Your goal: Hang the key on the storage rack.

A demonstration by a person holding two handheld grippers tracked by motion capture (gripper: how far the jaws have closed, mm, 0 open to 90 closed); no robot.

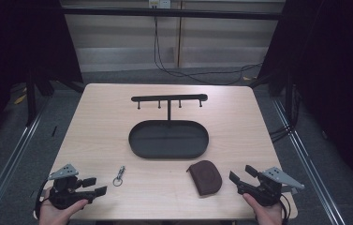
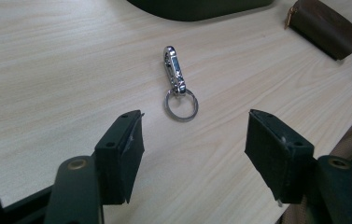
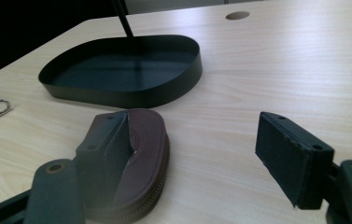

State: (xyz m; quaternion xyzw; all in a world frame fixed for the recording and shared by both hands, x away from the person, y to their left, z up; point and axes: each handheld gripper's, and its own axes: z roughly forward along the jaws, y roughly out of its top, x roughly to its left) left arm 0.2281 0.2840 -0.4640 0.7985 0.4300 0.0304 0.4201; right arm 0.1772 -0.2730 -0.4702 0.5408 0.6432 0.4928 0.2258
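The silver key clip [image 1: 119, 176] lies flat on the tabletop [image 1: 94, 122], lower left of centre in the high view, just beyond your left hand-held gripper [image 1: 94, 186], whose jaws stand wide apart with nothing between them. Right of it sits the brown leather pouch [image 1: 205, 176], with the black oval tray [image 1: 168, 138] and its hook rail [image 1: 169, 98] above. Your right hand-held gripper [image 1: 243, 174], lower right, also gapes open, beside the pouch.
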